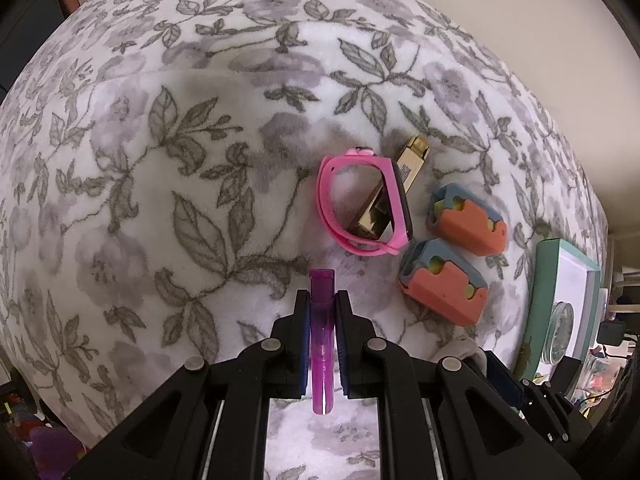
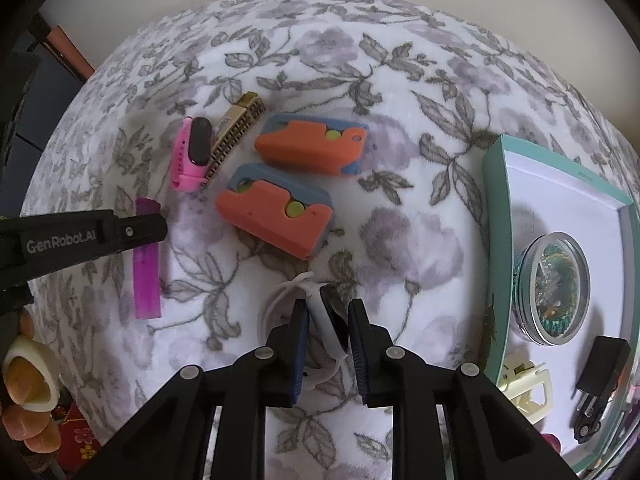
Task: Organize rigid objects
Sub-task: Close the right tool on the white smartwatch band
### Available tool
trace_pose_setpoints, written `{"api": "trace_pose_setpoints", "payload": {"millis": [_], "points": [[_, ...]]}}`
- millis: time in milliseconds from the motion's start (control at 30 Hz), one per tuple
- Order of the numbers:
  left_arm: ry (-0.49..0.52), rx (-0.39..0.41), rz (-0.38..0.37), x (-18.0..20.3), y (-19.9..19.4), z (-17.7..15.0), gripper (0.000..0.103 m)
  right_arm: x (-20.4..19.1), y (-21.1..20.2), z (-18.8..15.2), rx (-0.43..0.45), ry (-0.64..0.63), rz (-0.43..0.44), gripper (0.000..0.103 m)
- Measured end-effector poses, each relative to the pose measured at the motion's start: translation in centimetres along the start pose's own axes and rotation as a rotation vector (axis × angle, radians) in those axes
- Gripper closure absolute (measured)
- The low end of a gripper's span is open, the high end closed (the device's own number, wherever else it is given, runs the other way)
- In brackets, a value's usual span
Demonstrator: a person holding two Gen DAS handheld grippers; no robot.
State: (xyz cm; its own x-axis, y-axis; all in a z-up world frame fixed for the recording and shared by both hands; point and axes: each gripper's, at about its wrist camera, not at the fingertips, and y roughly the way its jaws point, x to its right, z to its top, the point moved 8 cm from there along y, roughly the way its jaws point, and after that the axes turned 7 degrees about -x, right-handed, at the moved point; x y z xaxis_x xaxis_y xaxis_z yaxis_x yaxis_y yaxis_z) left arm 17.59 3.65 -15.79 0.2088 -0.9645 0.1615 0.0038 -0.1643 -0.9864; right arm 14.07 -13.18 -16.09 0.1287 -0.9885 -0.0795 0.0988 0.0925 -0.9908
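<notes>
My left gripper (image 1: pixel 322 300) is shut on a translucent purple lighter (image 1: pixel 322 320), held lengthwise just above the floral blanket (image 1: pixel 160 200). The right wrist view shows the same gripper (image 2: pixel 154 226) from the side, across the lighter (image 2: pixel 146 280). My right gripper (image 2: pixel 329 316) points down at the blanket. A white smart band (image 2: pixel 326 328) with a black face leans between its jaws, which stand slightly apart and do not seem to press it. Beyond lie a pink smart band (image 2: pixel 191 152), a gold harmonica (image 2: pixel 236 132) and two orange-and-blue plastic toys (image 2: pixel 312 144) (image 2: pixel 276 216).
A teal-rimmed white box (image 2: pixel 496 216) lies at the right. It holds a round glass-lidded tin (image 2: pixel 556 288), a cream hair clip (image 2: pixel 524 384) and a black nail clipper (image 2: pixel 600 372). Egg-shaped toys (image 2: pixel 28 376) sit off the blanket's lower left edge.
</notes>
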Motion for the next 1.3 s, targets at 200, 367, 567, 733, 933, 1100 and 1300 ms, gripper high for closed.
{"api": "trace_pose_setpoints", "payload": {"millis": [200, 367, 567, 733, 933, 1100, 1300], "points": [[0.001, -0.023, 0.013, 0.1, 1.8, -0.3, 0.091, 0.2, 1.0, -0.3, -0.01, 0.0, -0.018, 0.08], [0.013, -0.027, 0.035, 0.3, 2.6, -0.6, 0.091, -0.1, 1.2, -0.2, 0.0, 0.002, -0.024, 0.08], [0.009, -0.009, 0.007, 0.9, 2.0, -0.5, 0.091, 0.4, 0.7, 0.4, 0.019, 0.029, -0.018, 0.083], [0.033, 0.052, -0.013, 1.8, -0.4, 0.1, 0.091, 1.4, -1.7, 1.0, 0.064, 0.05, 0.01, 0.086], [0.054, 0.112, -0.045, 2.9, -2.9, 0.3, 0.091, 1.8, -3.7, 1.2, 0.102, 0.051, 0.02, 0.087], [0.06, 0.115, -0.051, 3.0, -3.5, 0.5, 0.091, 1.8, -3.7, 1.3, 0.092, 0.049, 0.03, 0.087], [0.049, 0.095, -0.06, 2.8, -3.2, 0.4, 0.091, 1.1, -3.3, 1.2, 0.092, 0.044, 0.057, 0.086]]}}
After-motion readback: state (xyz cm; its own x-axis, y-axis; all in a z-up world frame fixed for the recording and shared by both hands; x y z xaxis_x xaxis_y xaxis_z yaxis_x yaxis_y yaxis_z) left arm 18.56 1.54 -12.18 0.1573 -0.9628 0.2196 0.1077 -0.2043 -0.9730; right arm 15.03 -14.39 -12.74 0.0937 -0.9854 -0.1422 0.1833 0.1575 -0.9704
